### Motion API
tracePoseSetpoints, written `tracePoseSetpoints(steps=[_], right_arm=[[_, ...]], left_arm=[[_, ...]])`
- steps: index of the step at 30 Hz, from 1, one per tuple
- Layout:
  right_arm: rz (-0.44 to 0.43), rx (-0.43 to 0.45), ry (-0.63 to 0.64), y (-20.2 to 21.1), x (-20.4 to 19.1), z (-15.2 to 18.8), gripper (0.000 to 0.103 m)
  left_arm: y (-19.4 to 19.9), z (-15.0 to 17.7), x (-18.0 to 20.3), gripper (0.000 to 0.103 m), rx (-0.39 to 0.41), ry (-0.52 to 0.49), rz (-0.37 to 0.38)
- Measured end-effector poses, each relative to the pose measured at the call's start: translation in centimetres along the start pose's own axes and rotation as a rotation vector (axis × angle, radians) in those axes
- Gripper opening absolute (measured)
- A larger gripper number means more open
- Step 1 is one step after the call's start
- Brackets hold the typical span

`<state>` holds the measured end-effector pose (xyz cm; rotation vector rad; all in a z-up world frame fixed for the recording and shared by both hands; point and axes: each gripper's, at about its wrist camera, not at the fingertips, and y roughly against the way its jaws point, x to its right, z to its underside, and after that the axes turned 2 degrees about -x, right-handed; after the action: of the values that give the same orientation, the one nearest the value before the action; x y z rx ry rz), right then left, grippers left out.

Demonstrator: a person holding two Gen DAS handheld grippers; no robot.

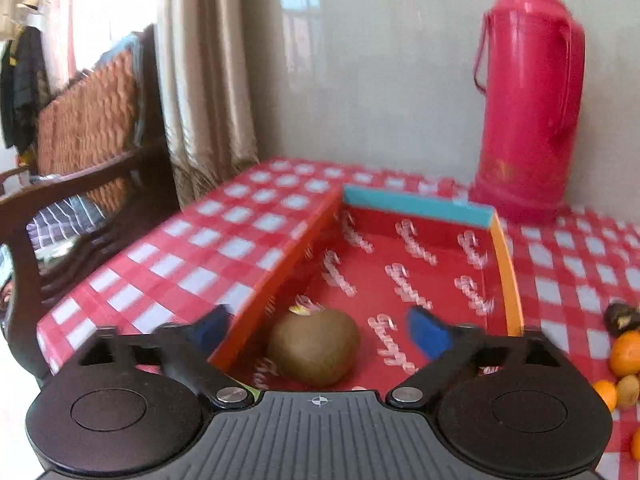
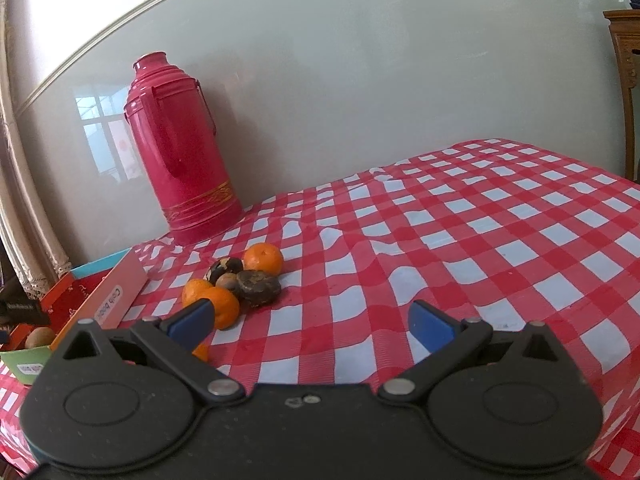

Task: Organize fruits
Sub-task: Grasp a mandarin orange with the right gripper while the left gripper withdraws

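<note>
Left wrist view: the left claw (image 1: 320,332) gapes wide – 1 kiwi (image 1: 314,346) lies free in the red box (image 1: 420,206). Its left finger (image 1: 210,326) straddles the wall and could snag it.

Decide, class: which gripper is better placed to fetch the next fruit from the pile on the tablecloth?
Right, probably. The right gripper is open and empty, its fingers close to the fruit pile. The left gripper hangs open over the kiwi in the red box.

A glossy checked cloth (image 2: 460,216) with a plastic sheen covers the tabletop, wrinkled at centre frame. The red flask (image 2: 180,152) looks like smooth plastic. The kiwi (image 1: 314,346) is matt and fuzzy, the box (image 1: 416,204) printed cardboard.
</note>
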<state>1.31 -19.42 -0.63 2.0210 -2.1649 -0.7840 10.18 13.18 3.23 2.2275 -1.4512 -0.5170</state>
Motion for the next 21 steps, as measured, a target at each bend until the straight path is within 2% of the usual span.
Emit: tracePoseSetpoints(steps=[2,4,8,17,21], right_arm=[[-0.009,-0.003,0.008,-0.1,-0.2,0.0,0.098],[-0.018,-0.007,0.02,-0.2,-0.5,0.1,0.098],[-0.04,-0.019,0.058,-0.5,-1.4,0.2,0.098],[-0.077,-0.061,0.22,-2.7,-4.9,0.8,0.097],[-0.113,-0.081,0.272,-4.0,-6.6,1.4,0.095]], left_arm=[[1.2,0.0,-0.6,0.103,0.049,0.01,-0.002],[1.9,-0.1,-1.4,0.103,0.058,0.026,0.018],[3.5,0.6,-3.9,0.103,0.084,0.091,0.01],[4.7,5.1,-9.0,0.103,0.091,0.182,-0.071],[5.2,5.3,-10.5,0.103,0.097,0.234,-0.085]])
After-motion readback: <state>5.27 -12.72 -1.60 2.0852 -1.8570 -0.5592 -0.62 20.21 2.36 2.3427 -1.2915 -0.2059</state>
